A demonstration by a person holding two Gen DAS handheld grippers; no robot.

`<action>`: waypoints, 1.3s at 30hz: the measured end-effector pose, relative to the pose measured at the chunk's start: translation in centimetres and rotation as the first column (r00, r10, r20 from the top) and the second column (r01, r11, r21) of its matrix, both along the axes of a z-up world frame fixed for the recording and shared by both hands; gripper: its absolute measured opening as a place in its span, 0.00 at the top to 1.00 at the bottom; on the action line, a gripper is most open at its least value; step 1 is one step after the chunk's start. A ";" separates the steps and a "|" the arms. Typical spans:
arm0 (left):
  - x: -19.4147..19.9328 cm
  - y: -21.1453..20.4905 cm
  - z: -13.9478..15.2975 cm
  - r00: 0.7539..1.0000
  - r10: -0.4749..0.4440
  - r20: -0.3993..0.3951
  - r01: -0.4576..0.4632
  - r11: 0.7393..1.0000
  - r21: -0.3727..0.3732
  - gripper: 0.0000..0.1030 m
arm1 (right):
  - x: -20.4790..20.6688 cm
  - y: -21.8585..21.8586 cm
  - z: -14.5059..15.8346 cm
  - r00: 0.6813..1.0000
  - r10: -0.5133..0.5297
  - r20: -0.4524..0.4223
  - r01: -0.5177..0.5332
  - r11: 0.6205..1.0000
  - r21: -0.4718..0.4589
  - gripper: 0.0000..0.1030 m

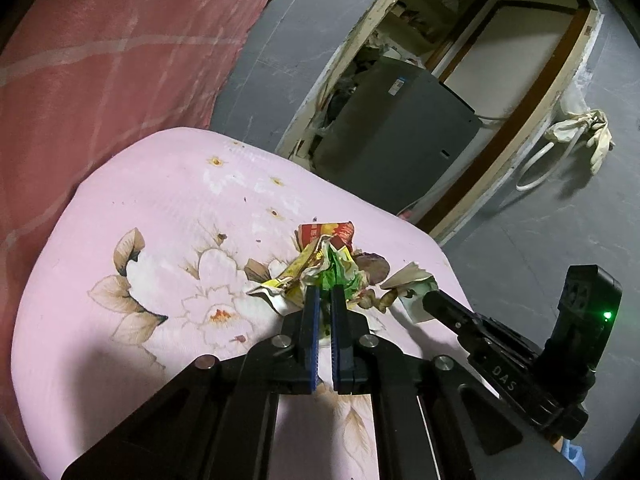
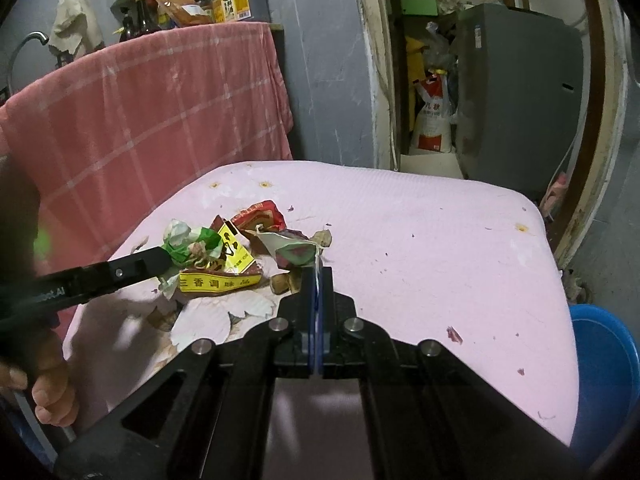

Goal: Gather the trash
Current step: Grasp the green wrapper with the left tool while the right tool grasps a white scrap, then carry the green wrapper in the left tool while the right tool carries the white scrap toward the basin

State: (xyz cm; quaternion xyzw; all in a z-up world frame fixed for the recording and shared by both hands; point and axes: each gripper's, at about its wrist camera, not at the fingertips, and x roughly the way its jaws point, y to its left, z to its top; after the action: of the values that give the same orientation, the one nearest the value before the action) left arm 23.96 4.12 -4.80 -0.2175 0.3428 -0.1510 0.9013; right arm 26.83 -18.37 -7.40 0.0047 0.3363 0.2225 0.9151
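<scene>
Pink flowered desk [image 2: 420,240] carries a heap of trash beside a red checked cloth [image 2: 160,120].
Left tool [image 1: 325,290] is pinched on a green-and-white crumpled wrapper [image 1: 340,270] in the heap; right tool [image 2: 318,274] is pressed together on the thin string of a grey folded packet [image 2: 294,250]. Yellow wrapper [image 2: 224,276] and red wrapper [image 2: 260,216] lie touching them; a blue basin [image 2: 604,380] sits beside the desk.

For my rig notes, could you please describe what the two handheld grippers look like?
Both the left gripper and the right gripper are matte black linkages with silver pivot pins and blue finger pads. The right one's side carries white lettering and a green indicator light.
</scene>
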 end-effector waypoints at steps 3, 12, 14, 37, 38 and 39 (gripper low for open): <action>-0.1 -0.2 0.4 1.000 0.000 0.010 0.000 1.000 0.002 0.99 | -0.6 -0.3 0.3 1.000 -0.006 0.019 0.006 1.000 0.007 0.99; -2.9 -1.6 2.9 0.989 0.022 0.144 -0.027 0.999 0.034 0.99 | -3.4 -2.1 3.1 0.988 -0.033 0.148 0.020 0.996 0.087 0.99; -3.5 -2.3 3.6 0.984 0.017 0.176 -0.024 0.999 0.038 0.99 | -4.1 -2.6 4.0 0.983 -0.039 0.179 0.020 0.994 0.103 0.99; -5.1 -16.4 9.1 0.886 -0.165 0.434 0.154 0.986 0.061 0.99 | -12.4 -14.4 10.4 0.834 -0.305 0.460 0.262 0.952 0.156 0.99; -5.2 -17.0 9.1 0.882 -0.177 0.436 0.166 0.984 0.064 0.99 | -12.6 -15.4 10.3 0.827 -0.324 0.460 0.284 0.946 0.156 0.99; -5.1 -18.2 9.1 0.879 -0.195 0.435 0.183 0.981 0.070 0.99 | -12.8 -16.1 10.2 0.823 -0.336 0.458 0.298 0.942 0.157 0.99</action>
State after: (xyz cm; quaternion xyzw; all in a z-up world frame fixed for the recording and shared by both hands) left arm 18.88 -14.05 4.27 -0.1313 0.1519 -0.2788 0.9391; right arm 14.03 -34.47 2.81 0.0412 0.0852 0.0744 0.9927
